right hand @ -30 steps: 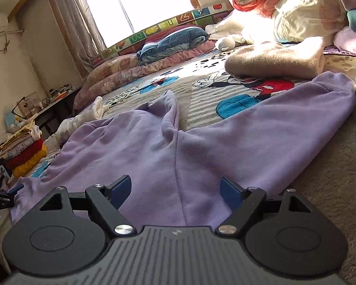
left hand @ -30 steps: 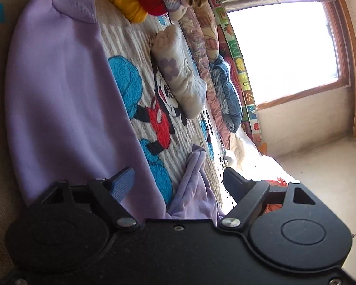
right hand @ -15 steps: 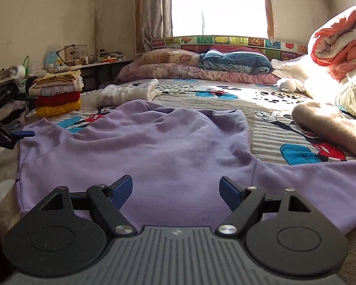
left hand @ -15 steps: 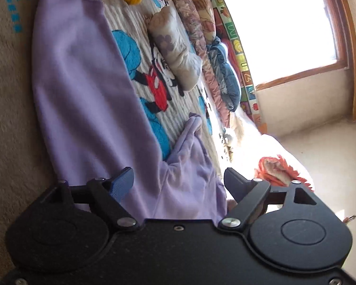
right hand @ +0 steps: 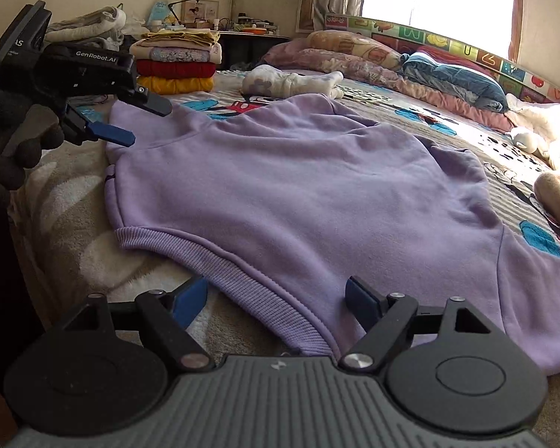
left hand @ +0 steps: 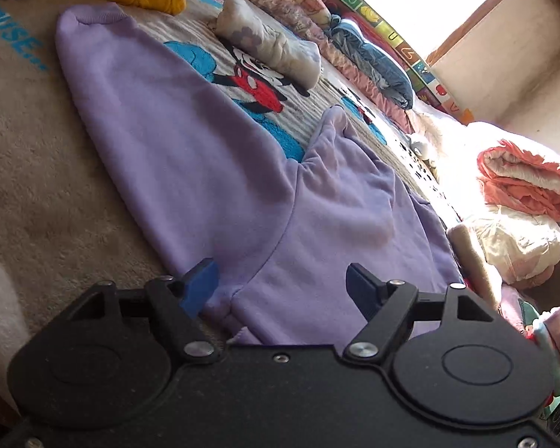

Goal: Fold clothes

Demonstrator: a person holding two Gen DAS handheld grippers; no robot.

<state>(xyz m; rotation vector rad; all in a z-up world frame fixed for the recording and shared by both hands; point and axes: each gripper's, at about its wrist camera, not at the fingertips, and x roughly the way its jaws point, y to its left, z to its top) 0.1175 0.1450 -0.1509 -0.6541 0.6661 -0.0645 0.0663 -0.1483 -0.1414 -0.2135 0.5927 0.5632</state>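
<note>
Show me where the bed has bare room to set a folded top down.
Bare blanket lies beside the purple sweatshirt, between its sleeve and the bed edge. Another strip runs along the hem. Crowded: the folded stack, the pillows by the window.

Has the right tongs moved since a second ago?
Yes. The right tongs swung left: the folded stack came into view, ribbed hem now between them.

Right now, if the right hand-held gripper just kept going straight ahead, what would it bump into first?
The purple sweatshirt. The right hand-held gripper is open, and the sweatshirt's ribbed hem lies right between its fingers, so it would likely meet that hem almost at once, though the depth is hard to judge.
</note>
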